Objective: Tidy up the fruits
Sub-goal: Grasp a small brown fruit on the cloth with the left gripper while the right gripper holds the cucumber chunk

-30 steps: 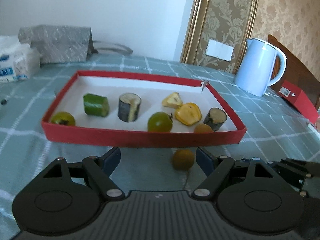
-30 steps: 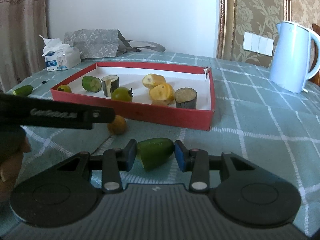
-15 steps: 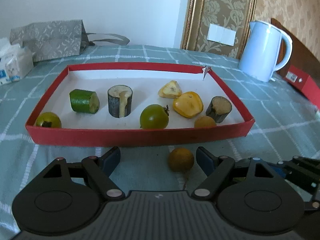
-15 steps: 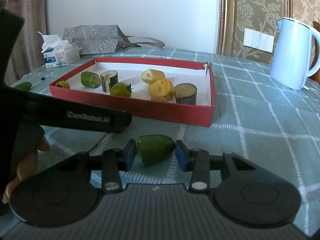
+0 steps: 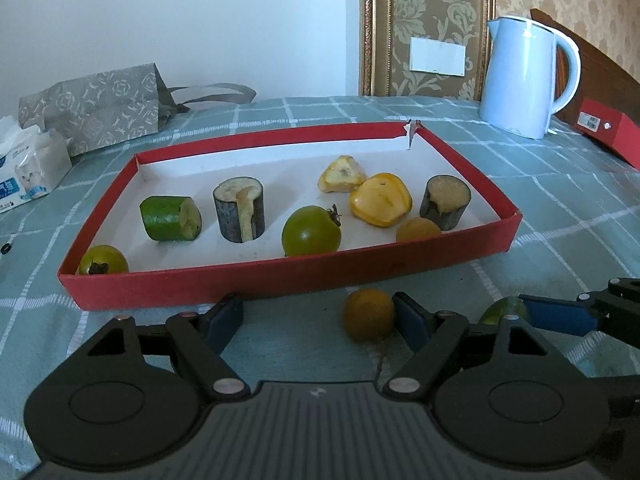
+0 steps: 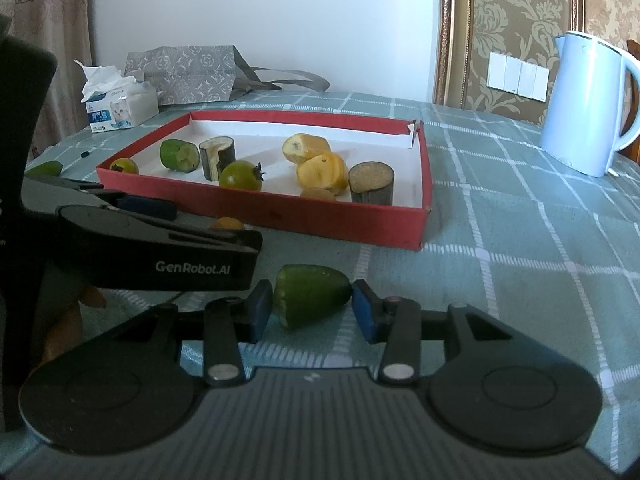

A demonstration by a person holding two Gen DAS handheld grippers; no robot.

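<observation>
A red tray [image 5: 288,276] [image 6: 344,222] on the checked tablecloth holds several pieces: green tomatoes, a green cucumber piece, two dark cut stubs, yellow banana pieces and a small brown fruit. A small brown round fruit [image 5: 369,313] [image 6: 226,223] lies on the cloth in front of the tray, between the fingers of my open left gripper [image 5: 318,318], close to the right finger. My right gripper [image 6: 312,310] is shut on a green cucumber end [image 6: 312,294], also seen in the left wrist view [image 5: 505,309].
A pale blue kettle [image 5: 524,76] [image 6: 588,104] stands at the back right. A grey gift bag [image 5: 96,108] and a tissue pack [image 5: 28,168] are at the back left. A red box [image 5: 608,132] lies far right. Another green piece [image 6: 44,168] lies left of the tray.
My left gripper has moved closer to the brown fruit, which now sits by its right finger. The right gripper's fingers have closed onto the cucumber end.
</observation>
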